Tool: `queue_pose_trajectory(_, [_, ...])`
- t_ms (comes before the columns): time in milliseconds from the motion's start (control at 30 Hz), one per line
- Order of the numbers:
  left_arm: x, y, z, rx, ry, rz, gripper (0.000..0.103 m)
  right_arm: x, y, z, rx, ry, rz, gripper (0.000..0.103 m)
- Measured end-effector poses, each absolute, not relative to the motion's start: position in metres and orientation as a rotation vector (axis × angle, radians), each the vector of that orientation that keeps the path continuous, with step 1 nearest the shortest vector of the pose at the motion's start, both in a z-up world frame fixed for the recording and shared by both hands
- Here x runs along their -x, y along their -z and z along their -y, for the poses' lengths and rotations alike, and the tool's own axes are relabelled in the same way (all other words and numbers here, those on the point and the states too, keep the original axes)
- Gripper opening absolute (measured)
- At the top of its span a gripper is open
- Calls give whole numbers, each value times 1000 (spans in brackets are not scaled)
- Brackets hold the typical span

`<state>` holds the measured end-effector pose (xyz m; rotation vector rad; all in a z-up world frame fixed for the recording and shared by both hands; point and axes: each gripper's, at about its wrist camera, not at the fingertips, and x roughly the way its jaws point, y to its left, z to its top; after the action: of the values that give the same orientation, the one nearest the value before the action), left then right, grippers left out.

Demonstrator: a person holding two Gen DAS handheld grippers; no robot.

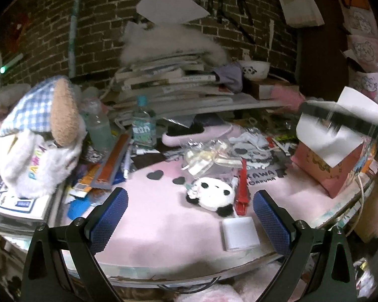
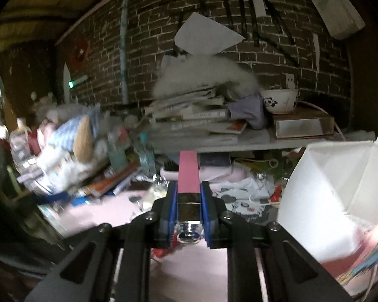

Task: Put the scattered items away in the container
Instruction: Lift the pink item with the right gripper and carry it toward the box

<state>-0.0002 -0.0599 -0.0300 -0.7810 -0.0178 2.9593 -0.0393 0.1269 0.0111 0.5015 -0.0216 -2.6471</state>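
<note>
Meanwhile, right gripper (image 2: 188,198) pinching a pink-and-chrome lipstick-like tube (image 2: 188,176), carrying it near the pink box (image 2: 350,259) at right | left gripper (image 1: 190,216) hovering spread, holding nothing | panda plush (image 1: 214,196), red clip (image 1: 242,188), white block (image 1: 240,234) lying untidied on the pink mat (image 1: 163,226).

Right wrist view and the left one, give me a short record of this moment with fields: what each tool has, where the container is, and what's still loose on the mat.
right tool: shut on a pink and silver stick-shaped item, held off the mat
left tool: open, nothing between its pads, hovering over the pink mat
container: pink box with white flaps open, at the mat's right edge
loose on mat: panda plush, red clip, white block, clear ribboned packet
background: stack of books, panda bowl
</note>
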Motion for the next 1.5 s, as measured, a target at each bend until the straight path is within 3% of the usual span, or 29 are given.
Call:
queue_pose_trajectory(133, [6, 37, 52, 819, -2929, -17, 99, 50, -42, -161, -598, 2595, 97, 15])
queue_pose_trajectory(567, [11, 33, 40, 829, -2912, 5, 99, 86, -84, -282, -1022, 2789, -26, 15])
queue_pose_trajectory(1000, [11, 13, 20, 791, -2887, 22, 99, 142, -24, -261, -1557, 2530, -442, 15])
queue_pose_trajectory(1233, [11, 11, 17, 793, -2884, 5, 99, 155, -10, -261, -1664, 2473, -501, 16])
queue_pose_trajectory(1367, [13, 14, 18, 818, -2889, 1, 99, 151, -12, -261, -1647, 2502, -528, 24])
queue_pose_trajectory(1433, [14, 16, 19, 824, -2894, -1, 99, 147, -20, -261, -1619, 2532, -523, 49])
queue_pose_trajectory(1500, [13, 17, 23, 818, -2891, 19, 99, 140, -32, -259, -1534, 2613, -567, 50])
